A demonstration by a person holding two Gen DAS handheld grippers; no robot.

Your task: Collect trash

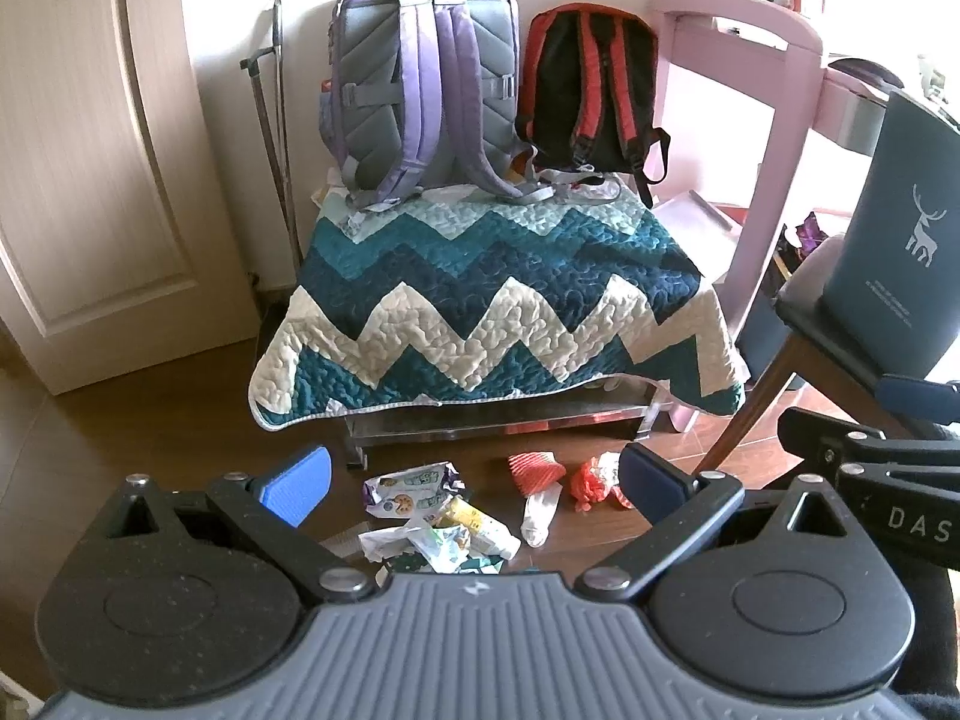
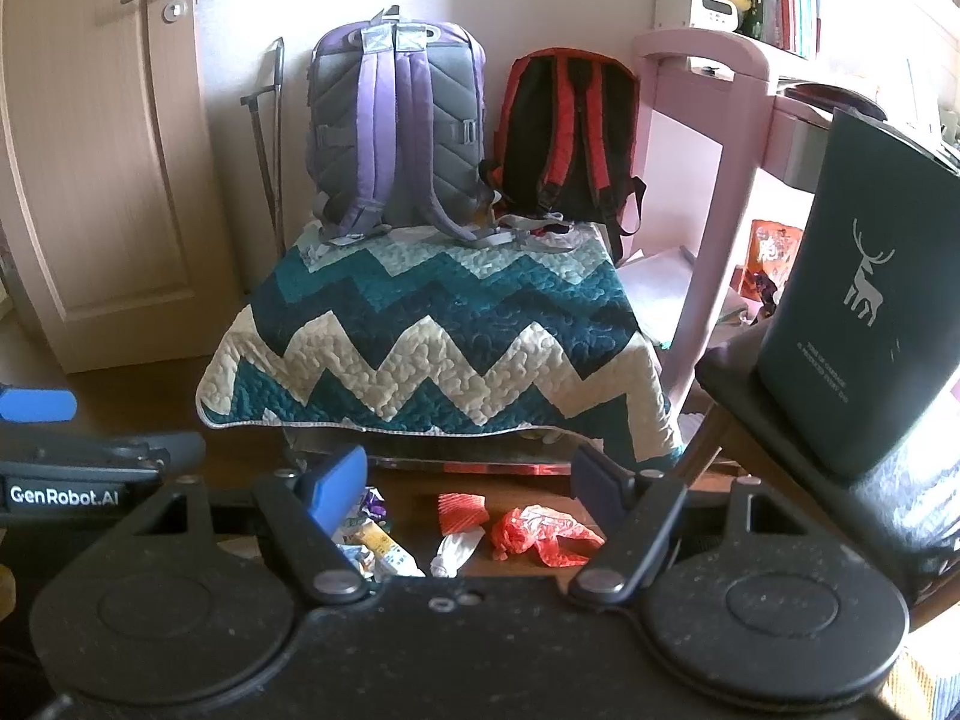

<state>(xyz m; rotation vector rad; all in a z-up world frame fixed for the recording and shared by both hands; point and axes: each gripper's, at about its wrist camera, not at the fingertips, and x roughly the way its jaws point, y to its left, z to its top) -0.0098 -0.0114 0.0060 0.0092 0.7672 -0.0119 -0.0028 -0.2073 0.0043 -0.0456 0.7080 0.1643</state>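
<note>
Trash lies on the wooden floor in front of a quilt-covered stand. A pile of crumpled snack wrappers [image 1: 432, 516] [image 2: 375, 546] sits left of a white tube with a red-striped wrapper [image 1: 537, 495] [image 2: 459, 531] and a crumpled red wrapper [image 1: 591, 483] [image 2: 540, 534]. My left gripper [image 1: 474, 480] hovers open above the pile, with nothing between its fingers. My right gripper [image 2: 471, 483] is also open and empty, above the tube and red wrapper. A dark green paper bag with a deer print [image 1: 894, 252] [image 2: 864, 312] stands on a chair at the right.
The zigzag quilt [image 1: 492, 306] covers a low stand holding a purple backpack [image 1: 420, 84] and a red-black backpack [image 1: 591, 90]. A pink desk [image 1: 774, 114] is at the right, a closed door [image 1: 90, 168] at the left. The chair leg [image 1: 756, 402] slants close beside the trash.
</note>
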